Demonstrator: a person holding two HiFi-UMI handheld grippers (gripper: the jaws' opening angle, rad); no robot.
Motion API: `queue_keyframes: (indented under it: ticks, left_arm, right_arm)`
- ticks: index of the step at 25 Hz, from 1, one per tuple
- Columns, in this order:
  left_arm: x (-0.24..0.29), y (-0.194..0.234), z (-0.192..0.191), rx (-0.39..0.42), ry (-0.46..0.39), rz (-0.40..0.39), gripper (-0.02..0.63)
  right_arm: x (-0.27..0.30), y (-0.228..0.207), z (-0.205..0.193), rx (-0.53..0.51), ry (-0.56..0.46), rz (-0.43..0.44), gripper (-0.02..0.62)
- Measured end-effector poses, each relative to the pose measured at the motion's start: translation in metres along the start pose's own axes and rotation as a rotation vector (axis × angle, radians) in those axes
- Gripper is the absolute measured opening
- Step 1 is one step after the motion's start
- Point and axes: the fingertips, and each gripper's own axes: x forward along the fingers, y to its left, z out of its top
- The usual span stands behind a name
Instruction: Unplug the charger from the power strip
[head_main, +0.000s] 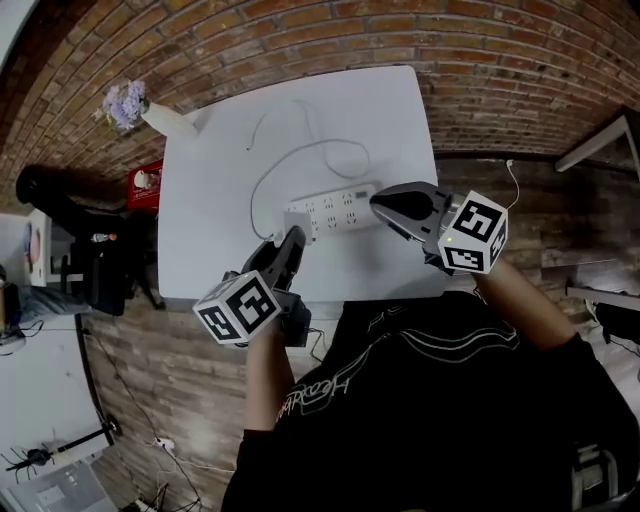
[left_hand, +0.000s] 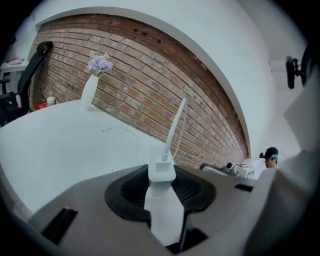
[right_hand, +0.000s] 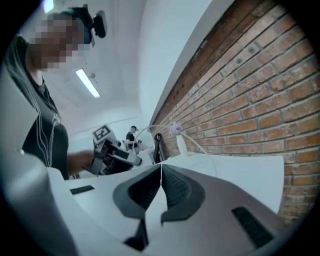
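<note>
White charger (left_hand: 161, 210) gripped by left gripper (head_main: 292, 241); right gripper (right_hand: 161, 176) closed, apparently empty

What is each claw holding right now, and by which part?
The left claw grips the white block-shaped plastic charger by the sides of its body. The right claw is shut and holds nothing.

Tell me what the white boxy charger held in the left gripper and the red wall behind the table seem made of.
White boxy charger: probably moulded plastic, smooth and matt, with crisp edges and no glare. Red wall: brick, rough and matt, pale mortar lines between staggered courses; possibly only a facing.
</note>
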Motion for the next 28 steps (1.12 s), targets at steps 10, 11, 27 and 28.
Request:
queue_keyframes:
  ticks: [10,11,27,28]
  left_arm:
    - [-0.054,-0.056,0.004,0.099,0.002,-0.136,0.137]
    - [-0.062,-0.059,0.004,0.109,0.001,-0.149,0.137]
    - [-0.16,-0.059,-0.034,0.189,0.007,-0.303,0.137]
    - [-0.164,-0.059,-0.036,0.193,0.006,-0.308,0.137]
  right_arm:
    - [-0.027,0.057,0.055,0.013,-0.094,-0.042,0.0]
    - [-0.026,0.064,0.055,0.021,-0.097,-0.047,-0.001]
    - [-0.036,0.19,0.035,0.126,-0.166,-0.192,-0.002]
    - [-0.036,0.196,0.033,0.125,-0.169,-0.199,-0.002]
